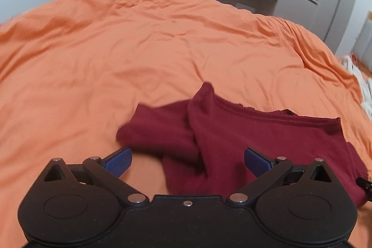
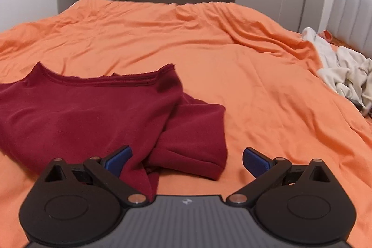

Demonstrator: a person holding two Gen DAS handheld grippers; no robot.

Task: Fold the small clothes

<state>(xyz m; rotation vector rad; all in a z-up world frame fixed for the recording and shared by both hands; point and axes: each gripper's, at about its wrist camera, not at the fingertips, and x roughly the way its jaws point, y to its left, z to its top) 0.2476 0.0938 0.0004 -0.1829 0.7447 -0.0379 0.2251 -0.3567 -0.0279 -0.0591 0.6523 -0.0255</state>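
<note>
Maroon shirt (image 2: 81,113) flat on orange bedspread (image 2: 232,76) — left tongs (image 1: 187,160), right tongs (image 2: 187,160) spread wide, empty.

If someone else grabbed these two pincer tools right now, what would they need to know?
Left gripper: open, holding nothing.
Right gripper: open, holding nothing.
Dark red top lies on the orange bedspread, neckline away from you, both sleeves bunched beside the body.
Pale clothes pile waits at the far right.
Done: top laid out.
Left: fold sleeves and body, then the pile.
</note>
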